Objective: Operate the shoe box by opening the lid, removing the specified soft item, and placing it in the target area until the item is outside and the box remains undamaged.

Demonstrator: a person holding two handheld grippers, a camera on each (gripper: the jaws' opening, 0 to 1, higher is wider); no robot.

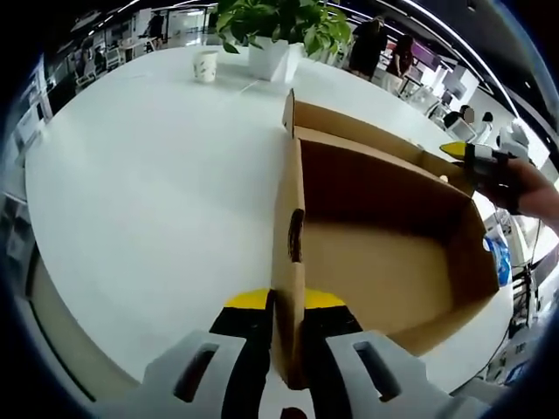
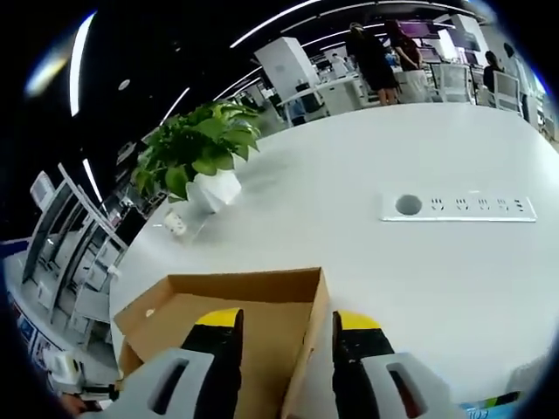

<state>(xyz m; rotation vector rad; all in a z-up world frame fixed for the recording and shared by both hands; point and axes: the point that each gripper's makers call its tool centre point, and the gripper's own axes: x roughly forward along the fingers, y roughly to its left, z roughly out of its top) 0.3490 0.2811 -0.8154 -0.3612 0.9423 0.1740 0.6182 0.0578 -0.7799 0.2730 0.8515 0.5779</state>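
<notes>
Left claw (image 1: 286, 305) pinches the box (image 1: 384, 253) wall; right claw (image 2: 286, 325) straddles its far wall, not visibly clamped, on the counter (image 1: 157, 192).

The left gripper (image 1: 285, 336) has two black jaws, each capped with a yellow tip, set on pale grey moulded mounts with slotted openings (one slot in each mount). The right gripper (image 2: 286, 349) is built alike: black jaws, yellow ends, grey slotted mounts below. In the left gripper view, the right gripper's yellow tip and black body appear at the far end of the cardboard box (image 1: 384, 253).
</notes>
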